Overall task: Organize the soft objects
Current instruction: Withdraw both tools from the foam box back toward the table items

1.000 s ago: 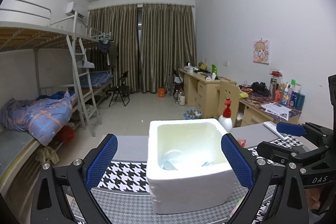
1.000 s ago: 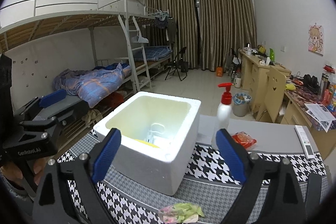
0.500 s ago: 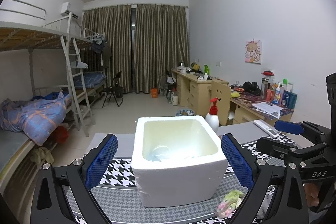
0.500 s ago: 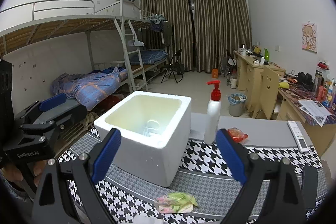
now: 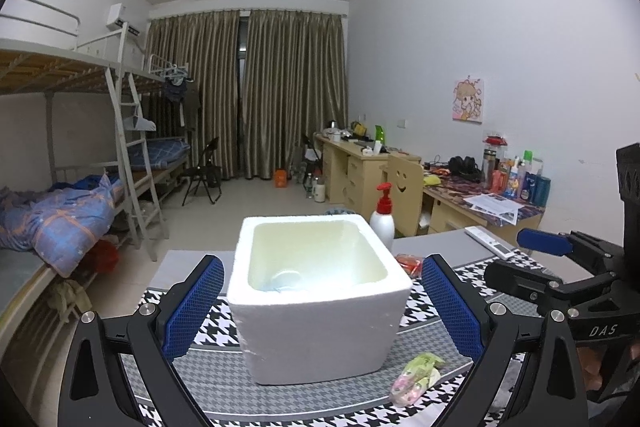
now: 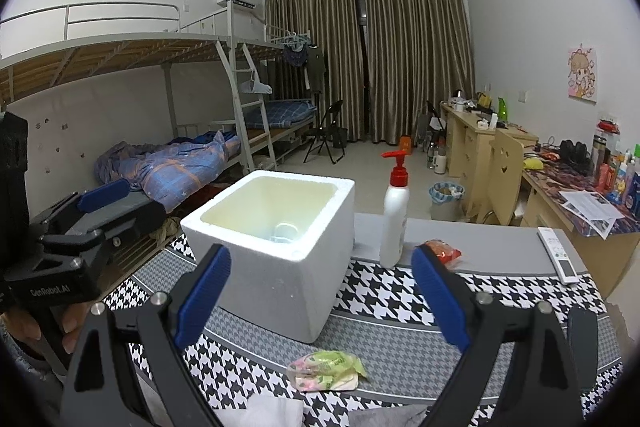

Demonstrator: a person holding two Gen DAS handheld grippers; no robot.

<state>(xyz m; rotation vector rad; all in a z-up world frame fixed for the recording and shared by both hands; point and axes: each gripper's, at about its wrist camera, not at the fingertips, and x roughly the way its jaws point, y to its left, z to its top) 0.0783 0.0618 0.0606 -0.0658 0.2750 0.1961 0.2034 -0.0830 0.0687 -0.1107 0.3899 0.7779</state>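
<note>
The worktop [image 6: 472, 251] carries a houndstooth cloth [image 6: 384, 291], and on it stands a white foam box [image 5: 320, 291], open at the top. Behind the box is a pump bottle [image 6: 394, 223]. A soft green and pink packet [image 6: 326, 371] lies in front of the box. Only the right wrist view shows a white cloth [image 6: 276, 413] at the near edge. The left gripper [image 5: 322, 311] and the right gripper [image 6: 320, 301] are both held level above the worktop, fingers wide apart and holding nothing.
</note>
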